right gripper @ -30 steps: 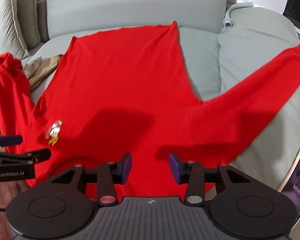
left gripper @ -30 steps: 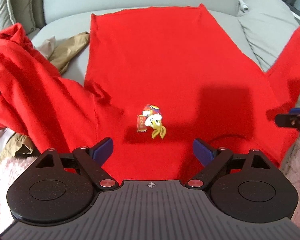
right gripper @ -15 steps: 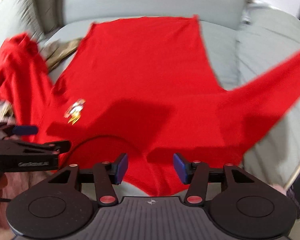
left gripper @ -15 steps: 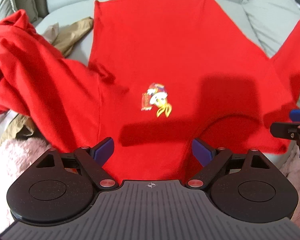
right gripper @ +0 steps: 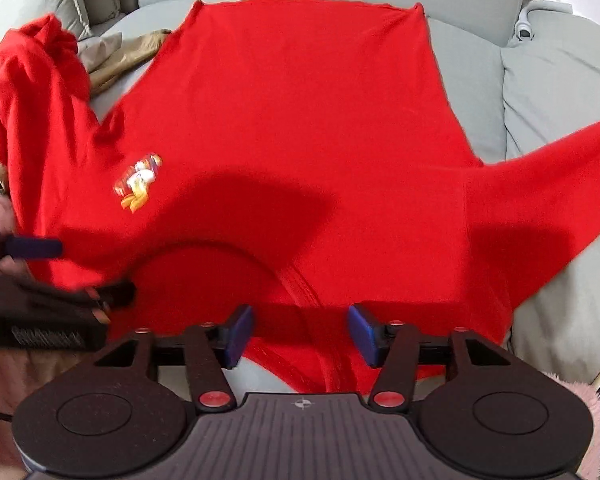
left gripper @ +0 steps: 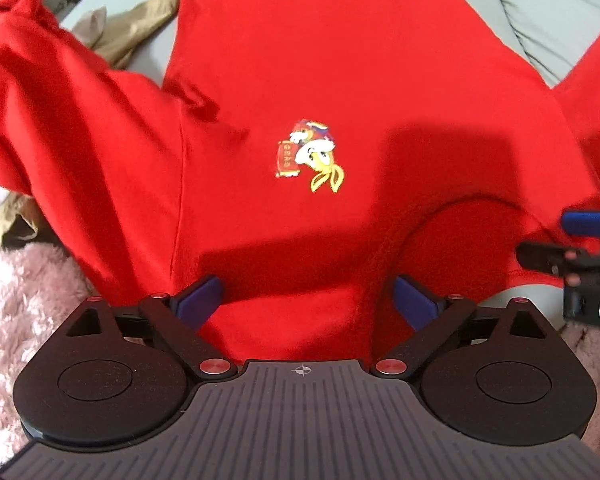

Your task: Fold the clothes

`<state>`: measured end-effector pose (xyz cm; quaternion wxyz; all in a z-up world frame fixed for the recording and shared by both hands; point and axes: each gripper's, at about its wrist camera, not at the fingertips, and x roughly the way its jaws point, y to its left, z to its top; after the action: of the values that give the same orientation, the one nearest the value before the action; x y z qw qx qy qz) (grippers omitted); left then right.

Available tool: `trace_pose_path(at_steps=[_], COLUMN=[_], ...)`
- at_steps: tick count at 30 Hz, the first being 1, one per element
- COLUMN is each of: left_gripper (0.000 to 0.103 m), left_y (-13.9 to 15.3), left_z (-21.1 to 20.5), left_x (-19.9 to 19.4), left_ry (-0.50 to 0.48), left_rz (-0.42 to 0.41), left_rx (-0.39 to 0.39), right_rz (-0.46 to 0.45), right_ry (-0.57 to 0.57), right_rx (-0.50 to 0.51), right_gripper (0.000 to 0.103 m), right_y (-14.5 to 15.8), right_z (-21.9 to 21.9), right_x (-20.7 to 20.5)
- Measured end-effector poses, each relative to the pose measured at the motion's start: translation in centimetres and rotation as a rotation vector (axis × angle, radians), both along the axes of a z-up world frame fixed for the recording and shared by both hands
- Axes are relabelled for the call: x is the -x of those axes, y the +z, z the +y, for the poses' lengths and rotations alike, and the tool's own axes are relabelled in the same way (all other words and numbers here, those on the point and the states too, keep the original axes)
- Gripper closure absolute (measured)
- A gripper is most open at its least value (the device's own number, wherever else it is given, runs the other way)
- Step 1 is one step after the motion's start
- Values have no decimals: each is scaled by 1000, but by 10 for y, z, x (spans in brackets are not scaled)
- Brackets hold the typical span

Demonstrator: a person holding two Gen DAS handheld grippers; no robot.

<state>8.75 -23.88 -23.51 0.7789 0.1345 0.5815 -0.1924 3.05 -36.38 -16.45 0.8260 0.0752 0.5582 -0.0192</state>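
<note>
A red long-sleeved shirt lies spread front up on a grey sofa, with a small cartoon print on its chest. My left gripper hovers over the shoulder beside the collar, its jaws opening wide, cloth below them but not pinched. My right gripper hangs over the collar and right shoulder, its jaws opening too, not pressing on the fabric. One sleeve stretches out right; the other is bunched at the left.
The grey sofa seat has cushions on the right and a pillow at back left. A tan garment lies beside the bunched sleeve. Pink fluffy fabric lies at the near edge. A white cable sits at back right.
Both grippers have sunk closer to the shirt's collar end and their jaws have widened. The shirt itself lies as before.
</note>
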Motion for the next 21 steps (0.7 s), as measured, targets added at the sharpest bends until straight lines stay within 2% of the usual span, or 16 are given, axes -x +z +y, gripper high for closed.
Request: trace_pose_path(at_steps=[5, 7, 8, 10, 13, 16, 21], left_gripper=[3, 6, 12, 14, 15, 15, 15], left_y=[0, 1, 2, 9, 23, 37, 63], left_z=[-2, -2, -1, 2, 12, 22, 40], left_x=[5, 7, 9, 16, 25, 27, 22], left_ry=[-18, -37, -47, -72, -80, -50, 8], left_rz=[29, 73, 84, 75, 43, 26, -24], left_rx=[-44, -82, -95, -104, -72, -36, 14], right_rz=[28, 61, 64, 49, 7, -26, -71], right_ry=[-10, -37, -55, -82, -92, -84, -76], right_rx=[4, 4, -4, -31, -56, -50, -71], right_gripper=[42, 42, 43, 42, 41, 37, 36], right_y=[0, 4, 9, 20, 36, 50, 70], right_z=[-5, -7, -8, -10, -8, -2, 9], right_x=[9, 15, 19, 29, 40, 46, 49])
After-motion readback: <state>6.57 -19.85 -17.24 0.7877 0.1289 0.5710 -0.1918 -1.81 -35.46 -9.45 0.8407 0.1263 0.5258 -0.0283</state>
